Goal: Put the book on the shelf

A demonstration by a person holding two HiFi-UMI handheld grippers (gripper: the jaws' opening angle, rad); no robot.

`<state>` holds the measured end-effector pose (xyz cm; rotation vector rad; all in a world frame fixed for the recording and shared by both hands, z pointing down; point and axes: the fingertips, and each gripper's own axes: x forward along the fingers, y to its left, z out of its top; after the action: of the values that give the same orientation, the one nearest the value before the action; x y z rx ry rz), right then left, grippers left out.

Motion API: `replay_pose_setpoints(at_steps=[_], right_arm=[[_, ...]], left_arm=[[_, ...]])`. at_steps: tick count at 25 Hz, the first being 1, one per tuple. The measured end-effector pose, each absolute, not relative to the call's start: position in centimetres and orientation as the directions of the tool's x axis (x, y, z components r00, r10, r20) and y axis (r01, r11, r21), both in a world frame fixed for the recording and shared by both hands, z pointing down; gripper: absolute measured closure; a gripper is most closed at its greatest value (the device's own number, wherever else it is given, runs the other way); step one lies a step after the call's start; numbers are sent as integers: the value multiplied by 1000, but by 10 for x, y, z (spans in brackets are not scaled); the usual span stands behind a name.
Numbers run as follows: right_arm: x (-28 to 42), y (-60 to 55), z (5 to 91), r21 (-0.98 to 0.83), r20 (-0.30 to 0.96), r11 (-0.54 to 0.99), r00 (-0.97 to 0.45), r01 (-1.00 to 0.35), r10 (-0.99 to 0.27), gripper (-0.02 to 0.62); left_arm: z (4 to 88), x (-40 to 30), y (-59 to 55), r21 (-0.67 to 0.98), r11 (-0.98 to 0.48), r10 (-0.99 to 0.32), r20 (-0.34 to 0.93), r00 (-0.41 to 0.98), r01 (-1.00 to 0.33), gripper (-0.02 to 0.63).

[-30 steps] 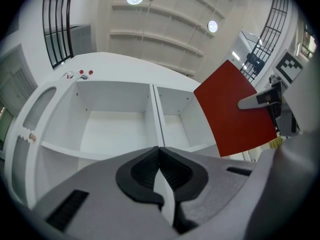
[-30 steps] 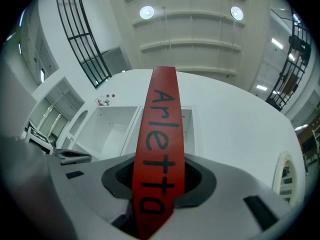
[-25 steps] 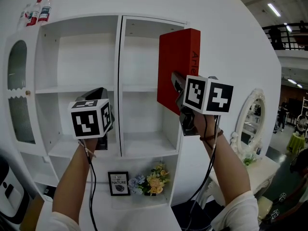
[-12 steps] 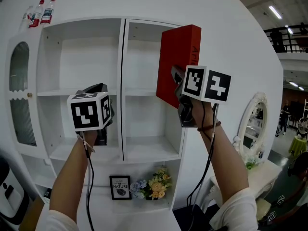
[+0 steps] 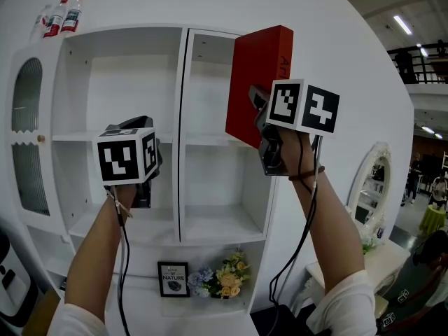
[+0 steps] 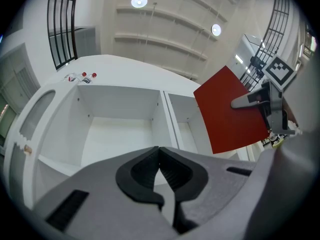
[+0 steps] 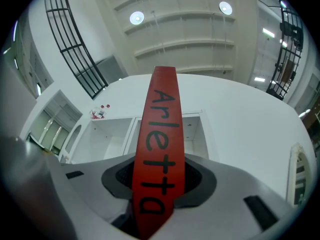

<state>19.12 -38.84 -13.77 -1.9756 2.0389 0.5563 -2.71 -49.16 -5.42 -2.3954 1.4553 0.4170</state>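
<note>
Red book (image 5: 260, 75): upper middle of the head view, in front of the shelf's (image 5: 183, 117) top right compartment, not yet inside. Our right gripper (image 7: 157, 184) pinches its spine; our left gripper (image 6: 160, 170) is pressed together, empty. Step, as we judge: carrying in. Next: ease it inward and stand it down.

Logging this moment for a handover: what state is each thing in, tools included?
red book: gripped, raised before the upper right compartment, not shelved yet
right tool: shut on the red book
left tool: shut, nothing in it
shelf: upper compartments bare
arched door: closed
bottles: capped, on the shelf top
</note>
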Motion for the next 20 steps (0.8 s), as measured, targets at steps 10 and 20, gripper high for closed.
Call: replay_pose_setpoints(at_steps=[10,20], right_arm=[[179,-431,-139,95,-417,20,-58,-995,-907,419],[168,-476,-144,117,-396,-14,-34,-993,-918,416]], left_arm=[[-59,-30,-505,-103,-424,-806,-410,427,-900,606],[-61,-37,-524,-110,-416,-813,-401,423,-903,606]])
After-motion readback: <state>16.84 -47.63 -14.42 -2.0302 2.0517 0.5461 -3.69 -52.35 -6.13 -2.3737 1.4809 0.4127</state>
